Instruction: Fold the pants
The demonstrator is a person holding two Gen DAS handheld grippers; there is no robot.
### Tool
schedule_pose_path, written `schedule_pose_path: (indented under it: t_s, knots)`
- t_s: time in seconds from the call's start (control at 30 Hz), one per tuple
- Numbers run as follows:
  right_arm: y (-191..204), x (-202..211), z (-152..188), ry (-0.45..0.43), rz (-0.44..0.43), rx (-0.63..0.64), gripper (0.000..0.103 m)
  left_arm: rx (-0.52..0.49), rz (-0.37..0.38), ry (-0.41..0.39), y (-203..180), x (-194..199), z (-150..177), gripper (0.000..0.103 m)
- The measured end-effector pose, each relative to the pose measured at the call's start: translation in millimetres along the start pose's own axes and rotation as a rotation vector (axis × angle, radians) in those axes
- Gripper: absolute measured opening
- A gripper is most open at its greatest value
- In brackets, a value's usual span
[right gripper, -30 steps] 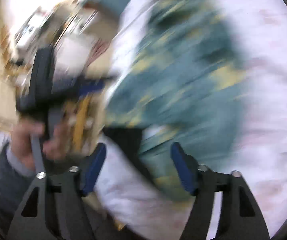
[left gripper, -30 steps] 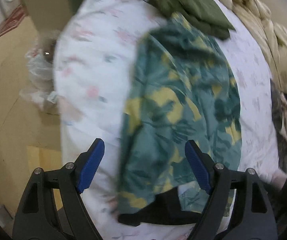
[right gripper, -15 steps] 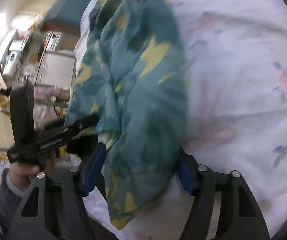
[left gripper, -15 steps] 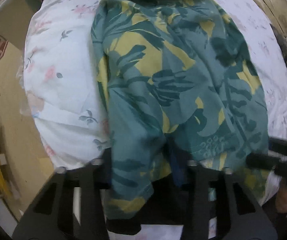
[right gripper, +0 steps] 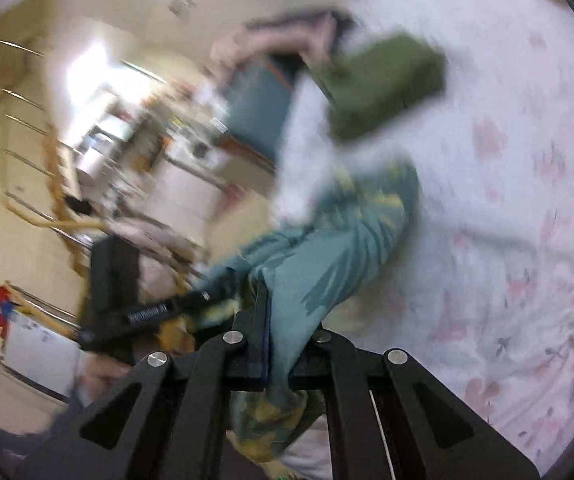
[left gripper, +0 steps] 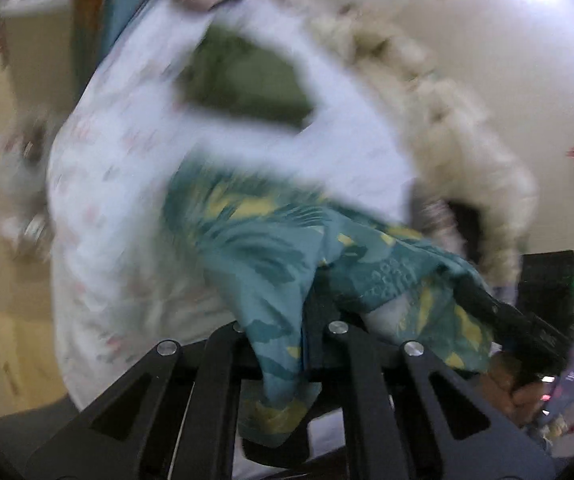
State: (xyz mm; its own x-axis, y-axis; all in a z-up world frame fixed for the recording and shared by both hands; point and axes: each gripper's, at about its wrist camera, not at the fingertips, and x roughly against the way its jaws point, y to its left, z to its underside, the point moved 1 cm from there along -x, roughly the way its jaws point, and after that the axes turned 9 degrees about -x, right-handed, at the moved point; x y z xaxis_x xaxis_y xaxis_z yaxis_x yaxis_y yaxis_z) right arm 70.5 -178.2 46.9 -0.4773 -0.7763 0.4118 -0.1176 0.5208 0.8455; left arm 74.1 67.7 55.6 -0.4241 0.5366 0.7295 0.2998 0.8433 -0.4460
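1. Pants (left gripper: 271, 248): teal with yellow leaf print. The near end is raised off the bed (left gripper: 119, 184); the far end trails down onto the white floral sheet.
2. Your left gripper (left gripper: 307, 336): its fingers have just closed and are now clamped on one corner of the pants, with cloth hanging below them.
3. Your right gripper (right gripper: 271, 336): its fingers have also just closed and are clamped on the other corner. Fabric is bunched between them.
4. Olive-green garment (right gripper: 383, 88): lies folded on the sheet beyond the pants, apart from them.
5. Cream quilt (left gripper: 447, 112): heaped along the bed's far edge.
6. Both views are blurred, so finer detail cannot be read.
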Motion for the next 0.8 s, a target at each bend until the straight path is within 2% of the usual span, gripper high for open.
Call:
schedule_pose_path:
  t_s: [0.07,0.13,0.23,0.3,0.43,0.5,0.53,0.6,0.67,0.73,0.8]
  knots:
    - [31.7,39.8,-9.9,-0.067,-0.053,0.03,0.004,-0.012,0.059,-0.078,-26.0,28.1,-20.8,0.005]
    - [63.1,69.5,-16.7,-0.128,-0.069,0.09,0.004,-0.002,0.117,-0.129,-47.7,48.2,-40.9,0.005]
    - [98.8,95.3,-29.6,-0.192,-0.067,0.159,0.004,-0.027,0.15,-0.172,-66.5,59.8,-79.7,0.005]
    - [108.4,98.9,-40.1,-0.212,-0.041,0.186,0.004,-0.032,0.151,-0.179,-75.1,58.7,-97.8,0.005]
    - [92.6,90.8,-78.8,-0.236,0.008,0.152,0.004,-0.022,0.14,-0.192,-78.1,37.4,-128.8,0.005]
    - [85.4,91.7,-88.2,-0.242,0.014,0.136,0.004,-0.051,0.144,-0.23,-78.2,29.9,-143.0,0.005]
    - [82.7,88.9,-93.4,-0.254,0.026,0.144,0.004,-0.056,0.139,-0.254,-77.1,28.7,-143.8,0.005]
    - [76.1,89.8,-93.7,-0.265,0.034,0.146,0.004,-0.054,0.177,-0.277,-74.6,22.7,-144.2,0.005]
    - [66.2,87.8,-91.0,-0.269,0.052,0.144,0.004,-0.101,0.149,-0.285,-72.9,13.1,-138.5,0.005]
    - [47.7,81.9,-83.2,-0.248,0.088,0.125,0.004,-0.093,0.16,-0.237,-65.1,-5.1,-125.9,0.005]
    - [22.1,73.4,-71.1,-0.206,0.134,0.089,0.004,-0.091,0.143,-0.148,-55.5,-34.3,-101.9,0.006]
